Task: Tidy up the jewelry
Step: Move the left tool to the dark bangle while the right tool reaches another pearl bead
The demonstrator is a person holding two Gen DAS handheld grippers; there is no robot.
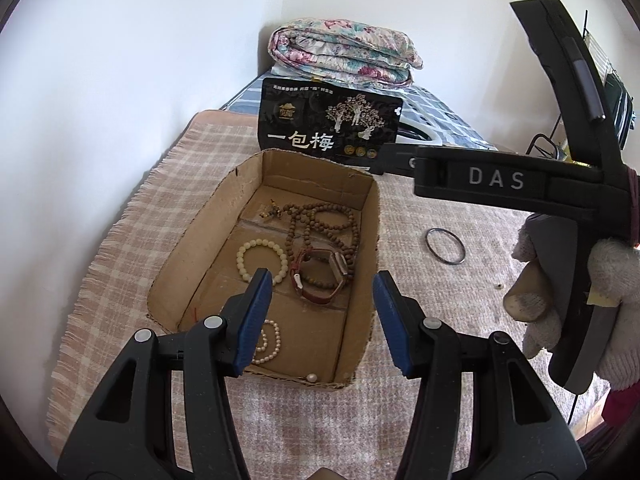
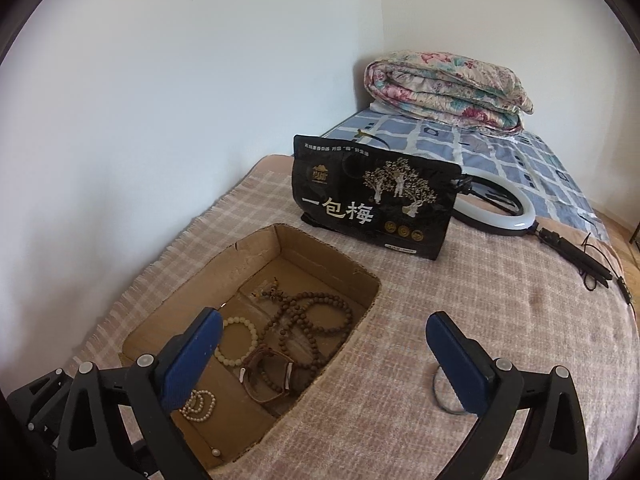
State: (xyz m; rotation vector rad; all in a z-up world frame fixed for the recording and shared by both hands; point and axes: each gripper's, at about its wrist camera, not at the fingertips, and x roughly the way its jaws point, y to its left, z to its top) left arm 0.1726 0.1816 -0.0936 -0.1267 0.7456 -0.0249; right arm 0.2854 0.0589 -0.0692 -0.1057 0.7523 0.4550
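An open cardboard box (image 1: 377,236) lies on the checked blanket. It holds a long wooden bead necklace (image 1: 320,220), a cream bead bracelet (image 1: 262,258), a red-strap watch (image 1: 320,276) and a small pearl bracelet (image 1: 270,344). My left gripper (image 1: 322,276) hovers over the box's near end, open, with nothing between its blue pads. My right gripper (image 2: 324,316) stands wide open and empty above the box's right rim (image 2: 360,312). A thin metal bangle (image 2: 442,398) lies on the blanket outside the box, partly hidden behind the right finger. The left wrist view also shows the bangle (image 1: 445,246).
A black snack bag (image 2: 372,200) stands just behind the box. A ring light (image 2: 516,216) with its stand lies behind the bag. A folded floral quilt (image 2: 444,88) sits at the far end by the wall. A gloved hand (image 1: 612,280) holds the right tool.
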